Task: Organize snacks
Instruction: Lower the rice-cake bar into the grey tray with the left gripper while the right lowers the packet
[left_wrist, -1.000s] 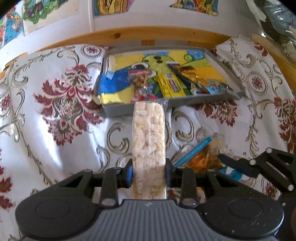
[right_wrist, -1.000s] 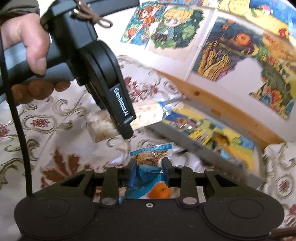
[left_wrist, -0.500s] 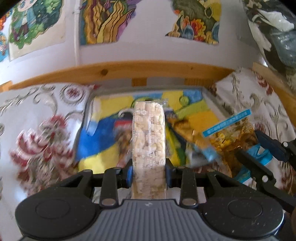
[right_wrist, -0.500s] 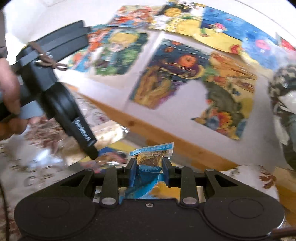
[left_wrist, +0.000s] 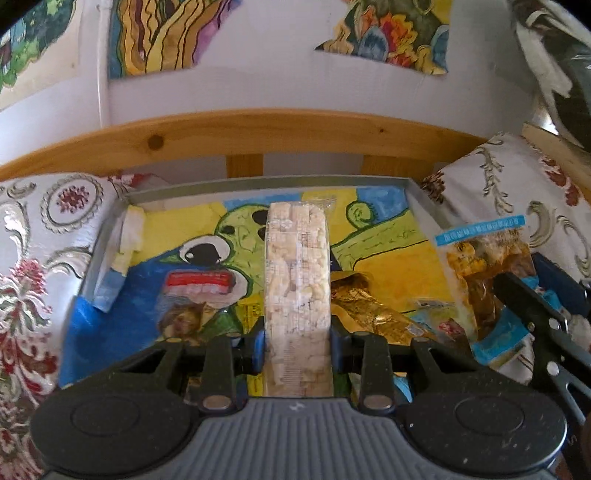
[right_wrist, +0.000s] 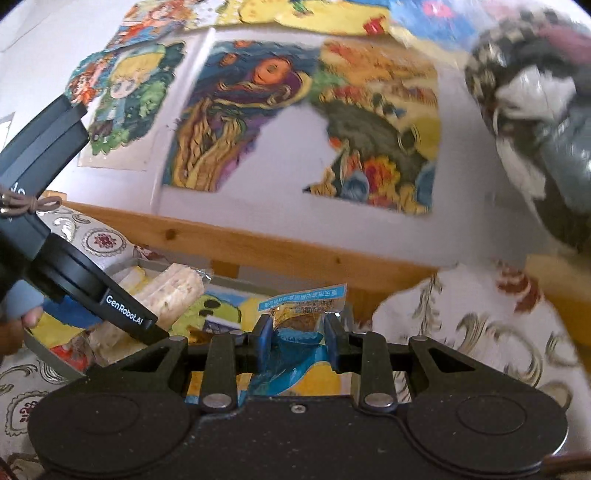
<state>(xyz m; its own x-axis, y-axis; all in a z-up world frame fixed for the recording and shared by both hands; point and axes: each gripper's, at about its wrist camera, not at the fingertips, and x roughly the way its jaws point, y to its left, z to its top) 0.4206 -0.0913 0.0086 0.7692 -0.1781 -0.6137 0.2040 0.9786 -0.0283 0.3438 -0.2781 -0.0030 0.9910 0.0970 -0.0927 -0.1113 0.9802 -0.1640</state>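
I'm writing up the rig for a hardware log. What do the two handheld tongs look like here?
Both tongs are black, with twin round housings and linked bars ending in blue pads. The left tongs have a ribbed grey body; seen from the right wrist view, one arm carries white "GenRobot.AI" lettering, a grey handle and a tied brown cord. The right tongs have a speckled black body.

One rice-cracker pack sits between the left gripper's fingers; one blue-banded snack bag between the right gripper's; one grey tray ahead holds at least three packets; two grippers.
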